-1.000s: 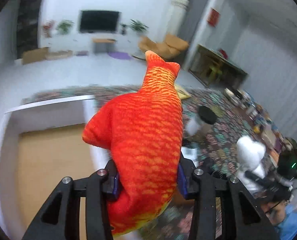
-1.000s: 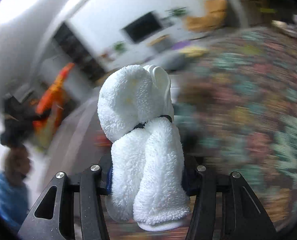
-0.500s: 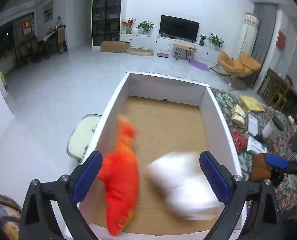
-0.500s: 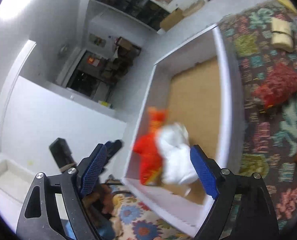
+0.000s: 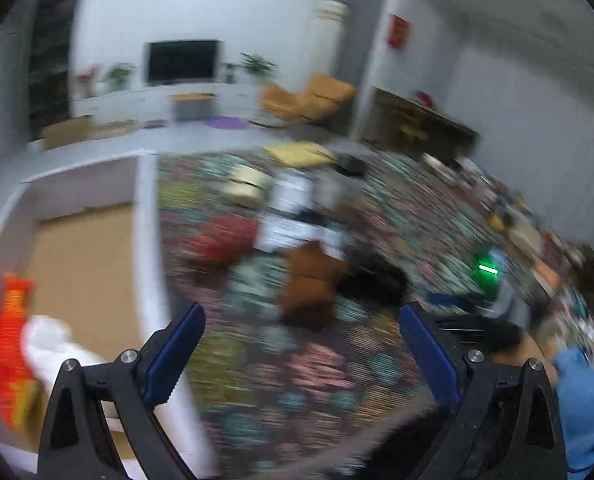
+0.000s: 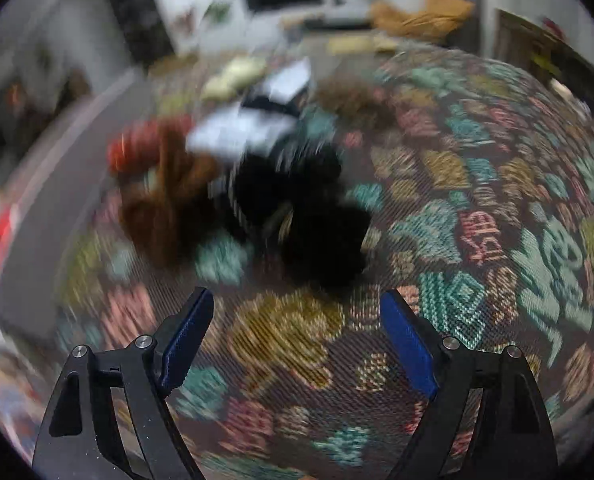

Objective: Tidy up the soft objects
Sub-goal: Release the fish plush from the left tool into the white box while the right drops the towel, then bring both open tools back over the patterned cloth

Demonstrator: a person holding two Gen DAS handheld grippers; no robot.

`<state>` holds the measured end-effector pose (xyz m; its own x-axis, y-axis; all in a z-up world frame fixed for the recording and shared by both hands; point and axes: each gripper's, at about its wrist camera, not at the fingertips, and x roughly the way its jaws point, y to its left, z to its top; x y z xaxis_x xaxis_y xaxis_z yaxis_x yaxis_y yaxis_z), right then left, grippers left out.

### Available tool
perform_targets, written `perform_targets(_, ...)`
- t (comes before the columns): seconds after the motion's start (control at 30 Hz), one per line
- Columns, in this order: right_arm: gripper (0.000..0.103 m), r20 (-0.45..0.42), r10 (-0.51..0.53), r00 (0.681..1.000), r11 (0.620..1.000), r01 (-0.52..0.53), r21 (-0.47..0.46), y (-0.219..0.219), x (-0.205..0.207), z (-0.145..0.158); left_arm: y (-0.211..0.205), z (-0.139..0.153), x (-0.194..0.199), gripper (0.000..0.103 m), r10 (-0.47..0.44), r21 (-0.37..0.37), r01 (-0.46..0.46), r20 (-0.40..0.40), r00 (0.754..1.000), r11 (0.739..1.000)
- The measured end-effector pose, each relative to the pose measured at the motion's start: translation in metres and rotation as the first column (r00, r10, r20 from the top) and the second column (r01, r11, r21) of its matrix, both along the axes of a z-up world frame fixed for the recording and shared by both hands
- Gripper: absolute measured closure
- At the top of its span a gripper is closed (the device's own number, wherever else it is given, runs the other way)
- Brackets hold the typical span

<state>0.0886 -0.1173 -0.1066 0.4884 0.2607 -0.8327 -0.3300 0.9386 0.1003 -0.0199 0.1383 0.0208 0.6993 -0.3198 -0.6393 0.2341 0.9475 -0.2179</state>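
Observation:
In the left wrist view an orange plush fish (image 5: 7, 344) and a white plush toy (image 5: 53, 346) lie in the white box (image 5: 147, 240) at the left. My left gripper (image 5: 301, 356) hangs open and empty over the patterned rug, short of a brown plush (image 5: 309, 284), a black plush (image 5: 371, 282) and a red plush (image 5: 221, 238). In the right wrist view my right gripper (image 6: 297, 336) is open and empty above the rug, just in front of the black plush (image 6: 313, 224). The brown plush (image 6: 165, 208) and the red plush (image 6: 141, 146) lie to its left. Both views are motion-blurred.
Papers or booklets (image 5: 293, 216), yellow cushions (image 5: 297, 152) and small clutter lie farther out on the rug (image 6: 477, 240). A blue sleeve (image 5: 585, 408) and the other gripper with a green light (image 5: 487, 268) show at the right. Chairs and a TV stand lie beyond.
Both grippers let go of their toys, the fish and the white plush, which fell into the box. Both then swung right, away from the box, to the plush toys on the rug.

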Motion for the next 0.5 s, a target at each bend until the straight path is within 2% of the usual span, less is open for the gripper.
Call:
perform_targets(0.1,0.016,0.028,0.098,0.995,0.99,-0.094,-0.102,0.025,0.013,-0.01,-0.034,-0.013,0.002,0.006,-0.03,0.023,0.032,-0.048,0.998,0.999)
perform_targets(0.17,0.017,0.025,0.079,0.997,0.983,-0.074,-0.169,0.033,0.036,-0.022,-0.044,-0.022,-0.003,0.006,-0.04,0.01,0.041,-0.081,0.996,0.999)
perform_targets(0.23,0.018,0.033,-0.069,0.997,0.987,0.073,-0.142,0.008,0.063,-0.026,-0.044,-0.028,-0.005,0.006,-0.033,-0.005,0.033,-0.122,0.992,0.999)
perform_targets(0.27,0.018,0.032,-0.198,0.98,0.975,0.201,-0.099,-0.013,0.079,-0.026,-0.044,-0.031,-0.008,0.006,-0.032,-0.008,0.032,-0.131,0.991,0.999)
perform_targets(0.33,0.017,0.015,-0.41,0.912,0.912,0.41,0.006,-0.062,0.094,-0.021,-0.052,-0.042,-0.002,0.006,-0.018,0.004,0.018,-0.155,0.988,1.0)
perform_targets(0.37,0.017,0.023,-0.445,0.895,0.895,0.444,0.039,-0.077,0.095,-0.016,-0.053,-0.047,0.001,0.006,-0.012,0.011,0.014,-0.162,0.987,1.0)
perform_targets(0.4,0.017,0.039,-0.449,0.892,0.893,0.447,0.051,-0.085,0.092,-0.01,-0.056,-0.055,0.005,0.006,-0.007,0.016,0.01,-0.165,0.986,1.0)
perform_targets(0.5,0.016,0.096,-0.426,0.899,0.904,0.426,0.024,-0.094,0.072,0.001,-0.067,-0.091,0.031,0.006,0.039,0.069,-0.027,-0.18,0.983,0.997)
